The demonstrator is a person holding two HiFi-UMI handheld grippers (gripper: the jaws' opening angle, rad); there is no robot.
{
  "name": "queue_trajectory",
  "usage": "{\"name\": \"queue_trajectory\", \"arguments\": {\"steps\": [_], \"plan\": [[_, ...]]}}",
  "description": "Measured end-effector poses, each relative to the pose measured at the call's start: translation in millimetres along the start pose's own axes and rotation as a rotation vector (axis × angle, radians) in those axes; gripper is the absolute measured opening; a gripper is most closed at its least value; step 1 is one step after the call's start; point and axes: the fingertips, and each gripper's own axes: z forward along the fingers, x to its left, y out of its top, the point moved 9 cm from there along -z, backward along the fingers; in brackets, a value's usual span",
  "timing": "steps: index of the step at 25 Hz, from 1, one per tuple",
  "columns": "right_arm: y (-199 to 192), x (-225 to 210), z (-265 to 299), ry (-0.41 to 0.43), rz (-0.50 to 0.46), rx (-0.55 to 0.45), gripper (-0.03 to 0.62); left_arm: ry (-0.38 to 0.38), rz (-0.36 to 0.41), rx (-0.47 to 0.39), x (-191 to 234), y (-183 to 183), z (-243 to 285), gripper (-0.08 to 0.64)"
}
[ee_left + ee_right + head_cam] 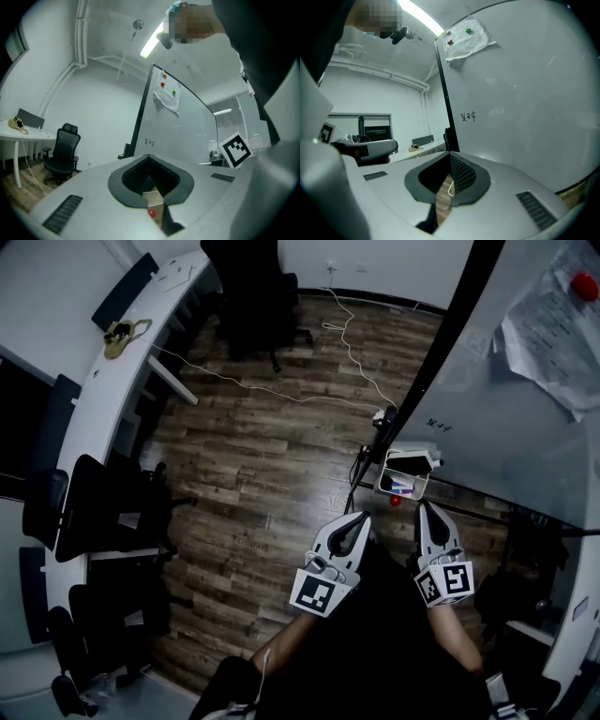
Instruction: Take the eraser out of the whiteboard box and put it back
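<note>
The white whiteboard box (405,474) hangs at the lower edge of the whiteboard (506,409), with small items inside; I cannot pick out the eraser among them. A red magnet (395,501) sits just below the box. My left gripper (364,516) is a short way below and left of the box, its jaws meeting at the tips with nothing between them. My right gripper (422,506) is just below the box, also shut and empty. In the left gripper view, a corner of the box (153,199) and the red magnet (151,213) show through the gap behind the closed tips (149,156). The right gripper view has the closed tips (450,153) beside the whiteboard (525,108).
Papers (548,329) are pinned to the whiteboard. A black office chair (253,296) stands at the back, and a white desk (112,381) runs along the left with black chairs (103,512) beside it. A white cable (281,390) trails over the wood floor.
</note>
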Motion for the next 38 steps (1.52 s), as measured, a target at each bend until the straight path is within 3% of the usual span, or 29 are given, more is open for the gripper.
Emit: {"name": "queue_trajectory", "arguments": {"steps": [14,24,38], "plan": [[0.2,45.5,-101.5,-0.065,0.014,-0.039,0.015,-0.085,-0.008,-0.003,-49.0,8.9,-63.7,0.006],[-2.9,31.3,-145.1,-0.035,0.038,-0.061,0.014,-0.043,0.01,0.053,-87.3,-0.9,-68.5,0.006],[-9.6,6.2,-173.6,-0.02,0.042,-0.056,0.014,-0.057,0.029,0.032,-117.9,-5.8,-52.8,0.006]]}}
